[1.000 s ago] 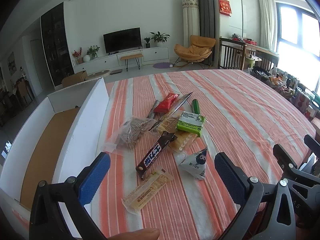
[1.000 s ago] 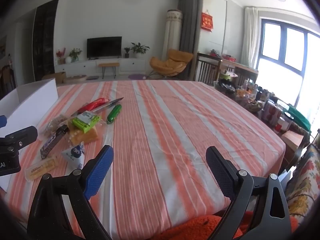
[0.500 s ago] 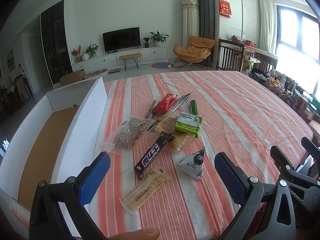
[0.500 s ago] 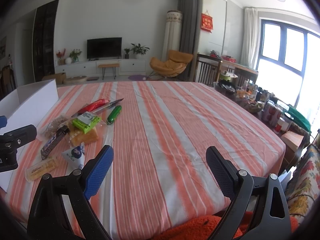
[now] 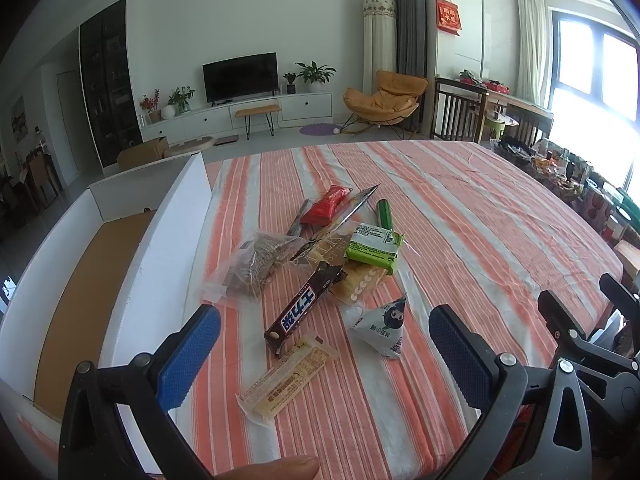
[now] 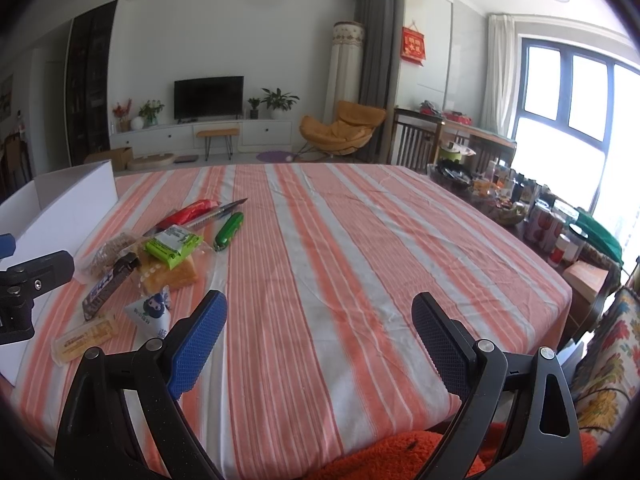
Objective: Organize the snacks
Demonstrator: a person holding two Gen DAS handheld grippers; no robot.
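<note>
Snacks [image 5: 320, 276] lie beside white box [image 5: 160, 264].

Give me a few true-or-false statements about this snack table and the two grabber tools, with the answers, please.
1. Both grabbers are open and hold nothing. True: the left gripper and the right gripper have their jaws spread wide with nothing between them.
2. The white box already has snacks in it. False: only its bare brown floor shows.
3. The dark chocolate bar lies partly over other packets. True: its far end rests on the pile.
4. The green packet sits alone by the window. False: it lies on the snack pile near the box.
5. The tablecloth is plain blue. False: it has orange and white stripes.
</note>
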